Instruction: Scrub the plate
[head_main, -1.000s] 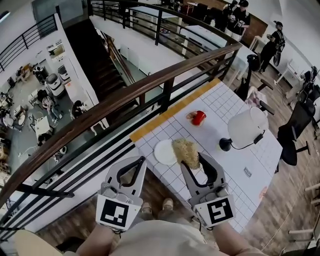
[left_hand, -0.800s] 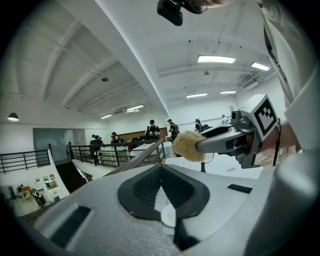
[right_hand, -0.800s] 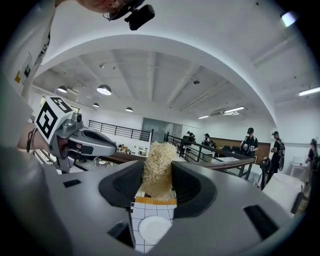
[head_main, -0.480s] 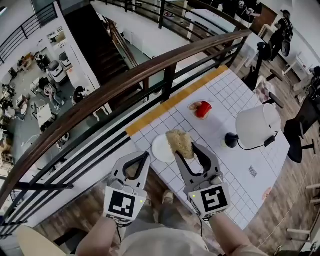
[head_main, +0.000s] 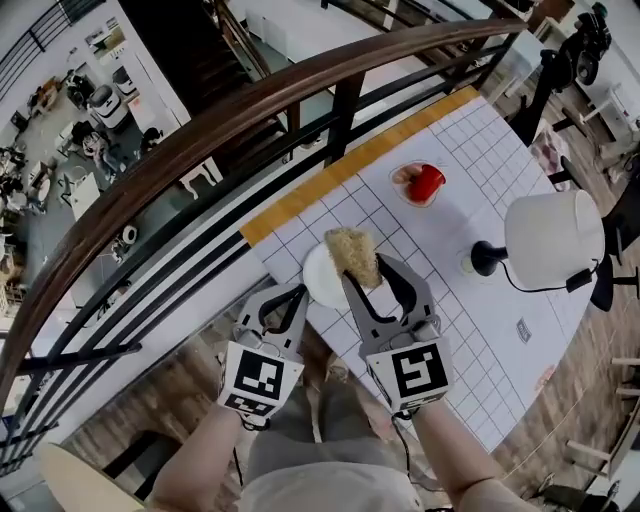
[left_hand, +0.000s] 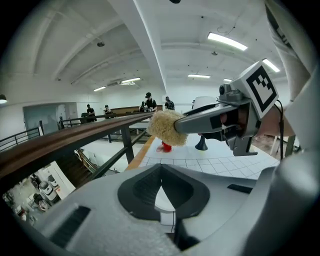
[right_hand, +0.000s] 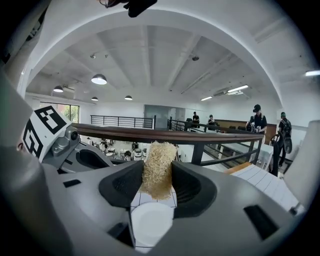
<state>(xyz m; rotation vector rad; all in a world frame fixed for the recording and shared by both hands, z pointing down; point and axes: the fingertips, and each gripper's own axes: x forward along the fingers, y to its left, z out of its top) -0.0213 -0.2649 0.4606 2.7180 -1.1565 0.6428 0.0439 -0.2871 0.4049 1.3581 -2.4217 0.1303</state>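
After closing in on round white plate (head_main: 318, 285), ready to scrub.
Clamping tan fibrous pad (head_main: 350, 255) in right claw (head_main: 362, 275); holding left claw (head_main: 292, 297) pinched together, empty, beside rim.

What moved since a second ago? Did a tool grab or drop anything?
The left tool moved forward to the rim of the round white plate, jaws together; I can't tell if it touches. The right tool slid slightly further over the plate. Same as before: it still clamps the tan fibrous scrubber, nothing was dropped, and the red cup and white lamp stayed put.
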